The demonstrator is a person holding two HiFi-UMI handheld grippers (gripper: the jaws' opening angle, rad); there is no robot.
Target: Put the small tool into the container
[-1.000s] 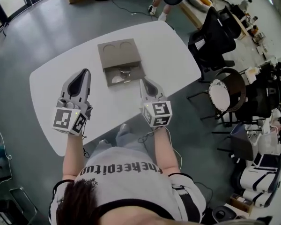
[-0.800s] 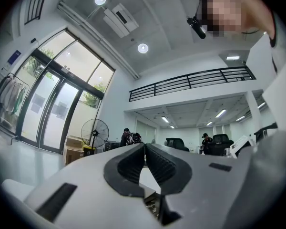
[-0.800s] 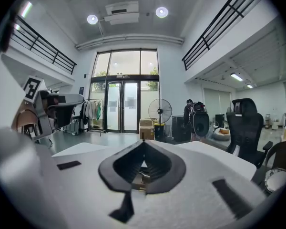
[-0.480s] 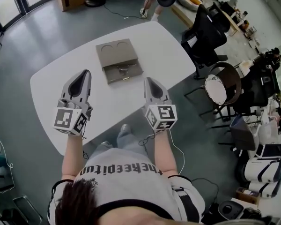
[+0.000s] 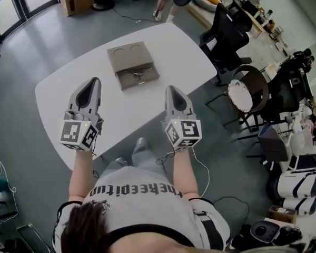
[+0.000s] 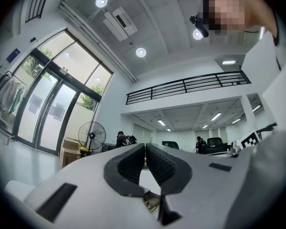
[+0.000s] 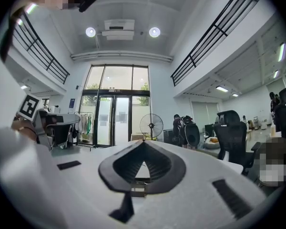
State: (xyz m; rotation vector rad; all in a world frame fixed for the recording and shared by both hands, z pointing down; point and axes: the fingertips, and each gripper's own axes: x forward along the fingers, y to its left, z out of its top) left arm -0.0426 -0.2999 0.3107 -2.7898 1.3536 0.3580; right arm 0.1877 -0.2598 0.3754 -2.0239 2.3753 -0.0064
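Head view, editor asks: where is the small tool [image 5: 137, 76]?

Photographer: A glint of metal lies in the open lower tray of the grey container [image 5: 130, 57], toward the table's [image 5: 63, 94] far edge. It is too small to make out its shape.

Editor: How would it handle?

Photographer: Probably light, stiff and slick. Pinch it across its middle from above, because the tray walls crowd it.

Editor: And the grippers?

Photographer: Both are back by the near edge, well apart from the container. The left gripper [image 5: 94, 83] and right gripper [image 5: 170, 89] each have their jaws pressed together on nothing.

Editor: Any room to move?

Photographer: There is bare table on every side of the container. Black chairs [image 5: 229, 28] stand beyond the right edge.
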